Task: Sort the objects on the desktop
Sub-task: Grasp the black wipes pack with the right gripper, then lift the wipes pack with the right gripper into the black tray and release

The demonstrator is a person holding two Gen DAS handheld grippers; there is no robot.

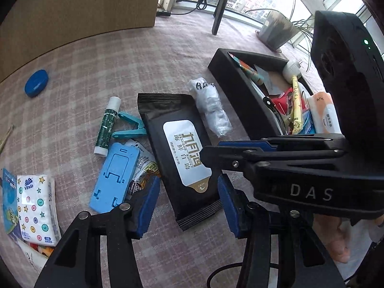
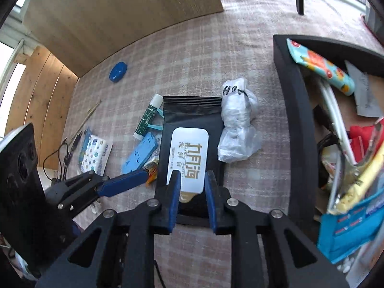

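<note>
A black rectangular wet-wipe pack (image 1: pixel 182 153) with a white label lies on the pink checked tablecloth (image 1: pixel 120 67), its near end between the left gripper (image 1: pixel 189 204)'s parted blue pads. The right gripper (image 1: pixel 242 147) reaches in above it, beside a black storage tray (image 1: pixel 240 88).

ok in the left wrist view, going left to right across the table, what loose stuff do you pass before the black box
Vinda tissue pack → green glue stick → black wet wipes pack → crumpled clear plastic bag → black box.
</note>
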